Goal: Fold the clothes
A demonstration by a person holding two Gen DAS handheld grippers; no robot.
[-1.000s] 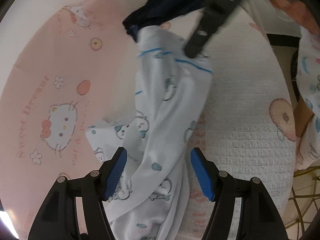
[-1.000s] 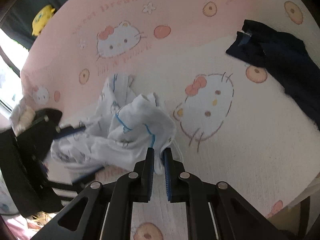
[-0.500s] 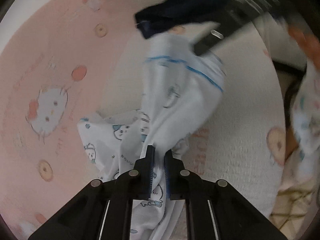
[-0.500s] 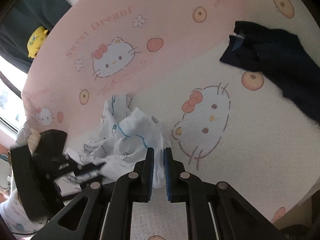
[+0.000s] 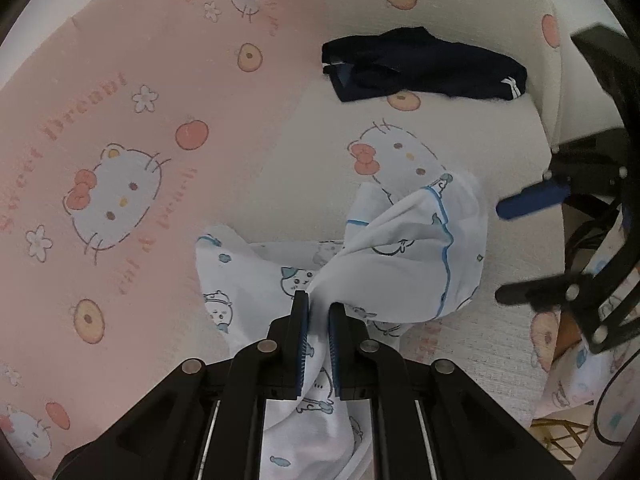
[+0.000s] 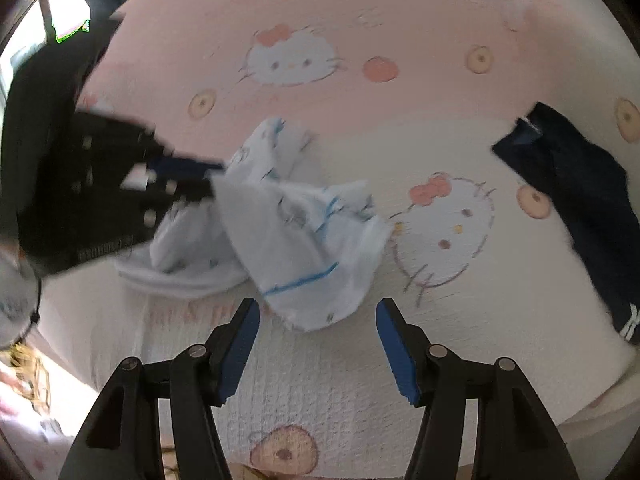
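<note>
On the cartoon-cat bedspread (image 5: pixel 120 128) our white printed garment (image 5: pixel 404 252) lies bunched; our left gripper (image 5: pixel 319 320) is clamped on its cloth, our right gripper (image 6: pixel 316 344) has just been opening, nothing between. A navy garment (image 5: pixel 424 66) lies well apart.

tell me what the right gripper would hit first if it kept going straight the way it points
Probably the lower edge of the white printed garment, just ahead of the open right gripper; depth is unclear, so it could meet the blanket beneath first.
</note>
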